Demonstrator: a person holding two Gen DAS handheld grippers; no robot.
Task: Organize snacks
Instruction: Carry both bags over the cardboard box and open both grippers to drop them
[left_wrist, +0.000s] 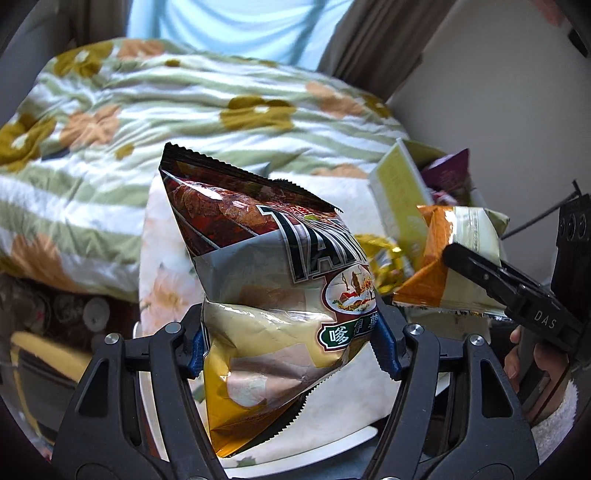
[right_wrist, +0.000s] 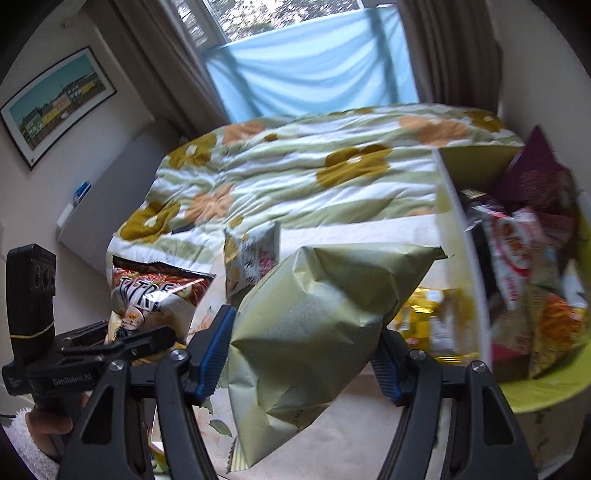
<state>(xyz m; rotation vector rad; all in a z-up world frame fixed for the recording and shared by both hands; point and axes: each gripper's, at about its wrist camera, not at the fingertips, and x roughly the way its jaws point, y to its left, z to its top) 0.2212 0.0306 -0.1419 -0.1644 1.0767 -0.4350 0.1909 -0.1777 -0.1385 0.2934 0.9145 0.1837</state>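
Snacks are up in the air on both sides of the bed. The left tool (left_wrist: 291, 347) is closed on a brown and gold chip bag (left_wrist: 273, 295), its blue pads (left_wrist: 386, 347) pinching the bag's lower middle so the dark serrated top stands tall above the jaws. The right tool (right_wrist: 301, 354) is likewise closed, on a pale green bag (right_wrist: 314, 328) with orange showing on its other face, gripped around its waist and tilted toward the green box (right_wrist: 546, 391) at the right. That box already holds a jumble of packets, with a maroon bag (right_wrist: 535, 177) poking up at the back. 1 small packet (right_wrist: 251, 254) lies out on the floral quilt (right_wrist: 295, 166), and a yellow wrapper (right_wrist: 428, 325) sits just beside the box wall. My guess is both bags are headed for the box. Trouble could come from the grips themselves: these are puffy, slippery foil bags held only at the middle, so a quick swing might let 1 slide out or twist in the jaws, and harder pinching would crush the chips. With 2 bags aimed at 1 crowded box, they could also bump each other or catch the box rim and tip it, since it rests on soft bedding.
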